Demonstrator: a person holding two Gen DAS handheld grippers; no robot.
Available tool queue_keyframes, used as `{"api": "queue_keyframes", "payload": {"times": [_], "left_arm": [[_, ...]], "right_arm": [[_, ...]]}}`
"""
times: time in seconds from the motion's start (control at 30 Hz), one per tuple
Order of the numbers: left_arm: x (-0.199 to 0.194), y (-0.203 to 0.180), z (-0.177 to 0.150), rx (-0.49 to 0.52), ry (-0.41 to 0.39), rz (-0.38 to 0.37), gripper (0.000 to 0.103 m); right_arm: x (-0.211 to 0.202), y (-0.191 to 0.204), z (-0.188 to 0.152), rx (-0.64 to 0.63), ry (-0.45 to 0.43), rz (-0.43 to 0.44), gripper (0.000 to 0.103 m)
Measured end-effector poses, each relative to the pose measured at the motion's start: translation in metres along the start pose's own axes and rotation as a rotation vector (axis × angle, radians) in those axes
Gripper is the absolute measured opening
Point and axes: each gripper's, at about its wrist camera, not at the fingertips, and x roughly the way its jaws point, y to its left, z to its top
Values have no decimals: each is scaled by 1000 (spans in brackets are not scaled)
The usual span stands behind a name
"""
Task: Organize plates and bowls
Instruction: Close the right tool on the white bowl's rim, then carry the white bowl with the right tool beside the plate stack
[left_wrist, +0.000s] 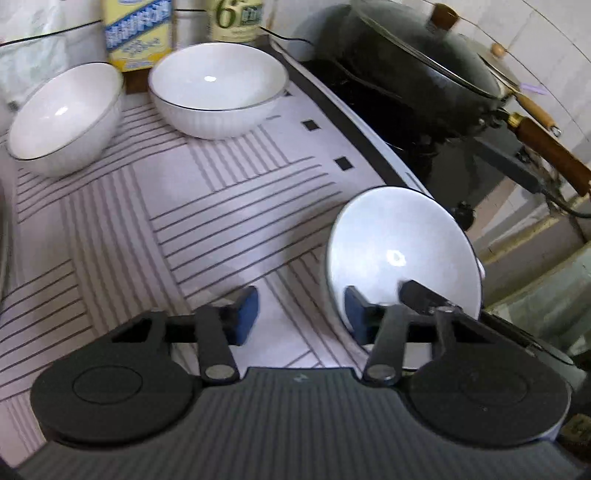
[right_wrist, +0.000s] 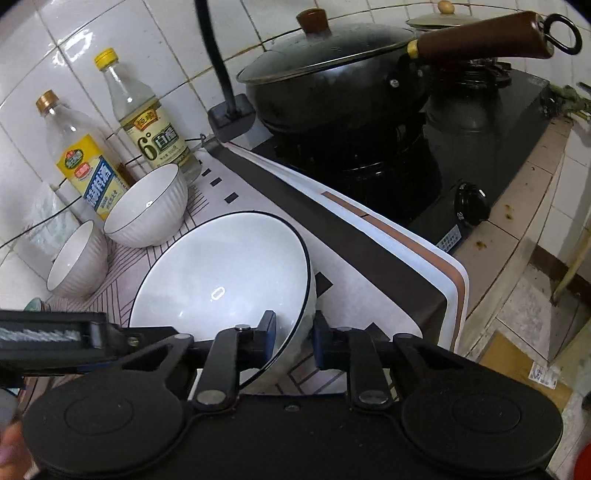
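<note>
We work on the near bowl (right_wrist: 221, 284), a white glazed bowl with a thin dark rim line. It sits tilted at the near right of the striped mat (left_wrist: 147, 229), its opening turned toward the left.

The right gripper (right_wrist: 294, 334) has its jaws closed on the bowl's rim: one pad lies inside the bowl, the other against the outer wall. In the left wrist view the same bowl (left_wrist: 402, 254) shows with a dark finger of the right gripper reaching over its rim. The left gripper (left_wrist: 301, 314) stands with jaws apart; its right pad is close beside the bowl's wall, and we cannot tell whether it touches.

Handling, as we judge it:
- The bowl is rigid ceramic, moderately heavy and breakable if dropped or knocked.
- The glaze is smooth, so a rim pinch can slip or let the bowl swing.
- We take hold at the rim, pads well down over the wall, and keep the tilt small.

Two more bowls stand at the far end of the mat: the middle bowl (left_wrist: 218, 88) and the left bowl (left_wrist: 62, 118), near each other. Behind them stand bottles (right_wrist: 155, 125). A lidded wok (right_wrist: 332, 85) sits on the stove (right_wrist: 480, 155) to the right.
</note>
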Motion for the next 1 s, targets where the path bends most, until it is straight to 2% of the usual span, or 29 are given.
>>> {"api": "queue_keyframes", "payload": {"times": [0.03, 0.1, 0.33, 0.63, 1.0], "left_arm": [[1, 0, 1, -4, 9, -20, 25], [2, -4, 1, 9, 21, -37, 13], [-8, -3, -10, 9, 24, 15, 12], [-46, 16, -21, -12, 16, 64, 12], [-104, 49, -37, -67, -19, 111, 12]], "right_arm": [[0, 1, 0, -2, -2, -6, 22], [0, 1, 1, 11, -6, 1, 20], [-3, 2, 2, 50, 36, 41, 18], [-16, 21, -15, 40, 96, 121, 20], [-43, 65, -29, -48, 129, 223, 21]]}}
